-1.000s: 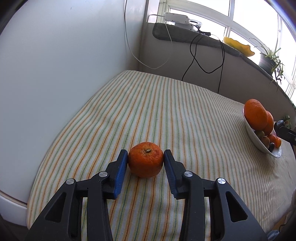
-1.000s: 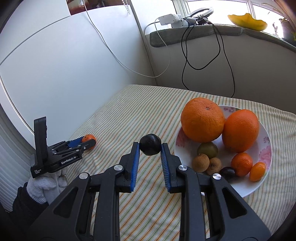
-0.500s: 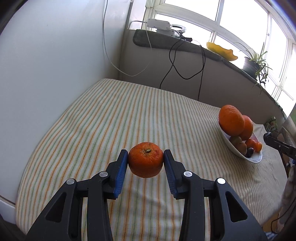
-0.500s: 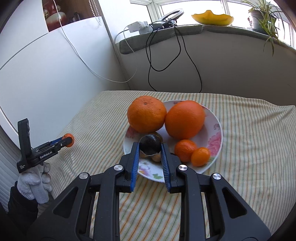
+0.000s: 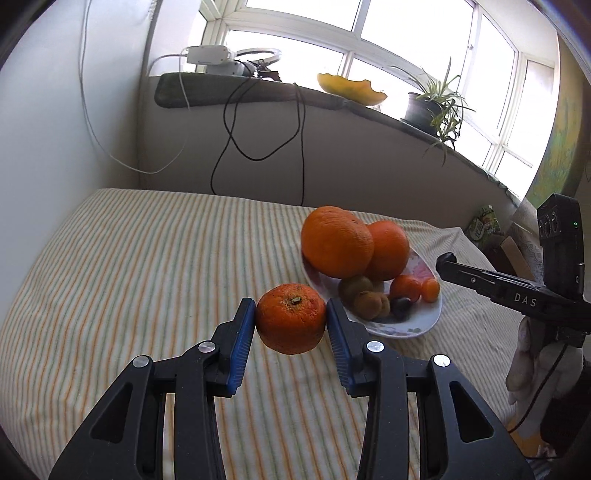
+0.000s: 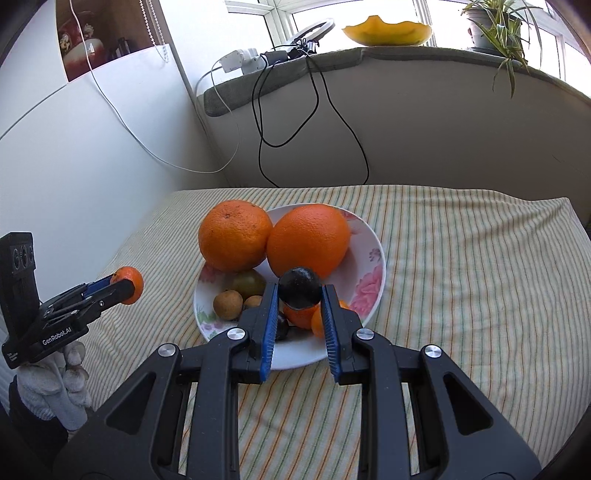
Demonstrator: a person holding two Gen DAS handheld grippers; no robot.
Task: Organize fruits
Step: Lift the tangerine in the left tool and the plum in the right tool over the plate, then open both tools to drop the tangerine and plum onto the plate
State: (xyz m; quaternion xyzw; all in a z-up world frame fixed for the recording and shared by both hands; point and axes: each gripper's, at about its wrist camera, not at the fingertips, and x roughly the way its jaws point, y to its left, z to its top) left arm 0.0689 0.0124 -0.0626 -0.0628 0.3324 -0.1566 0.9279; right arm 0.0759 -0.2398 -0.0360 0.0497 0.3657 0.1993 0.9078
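Both grippers carried closer to plate (image 6: 373,236) since earlier frame. Right gripper (image 6: 299,317) clamped on dark fruit (image 6: 299,288), hovering over plate. Left gripper (image 5: 291,328) clamped on mandarin (image 5: 291,317), just left of rim; right nearer.

Home: windowsill (image 5: 369,107), potted plant (image 5: 432,107)

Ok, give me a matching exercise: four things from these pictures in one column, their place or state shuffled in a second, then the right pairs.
Things:
1. tangerine
2. dark plum
3. two big oranges
4. potted plant

Places or states:
A. lying on the flowered plate
B. held in the left gripper
C. standing on the window sill
D. held in the right gripper

Pairs: 1-B, 2-D, 3-A, 4-C
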